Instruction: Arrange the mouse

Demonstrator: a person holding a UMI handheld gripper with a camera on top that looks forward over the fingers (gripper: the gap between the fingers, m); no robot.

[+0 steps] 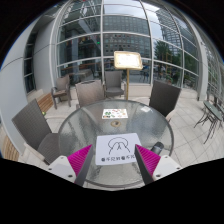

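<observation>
Glass walls of a tall building enclose a paved terrace. Nearest, the gripper holds its pink-padded fingers wide apart, gripping nothing, over a round glass table. Between and just ahead of them lies a white sheet with a mouse outline; no mouse itself is visible. Beyond it rests a small card. Chairs ring the table, and a sign stand rises farther back.
</observation>
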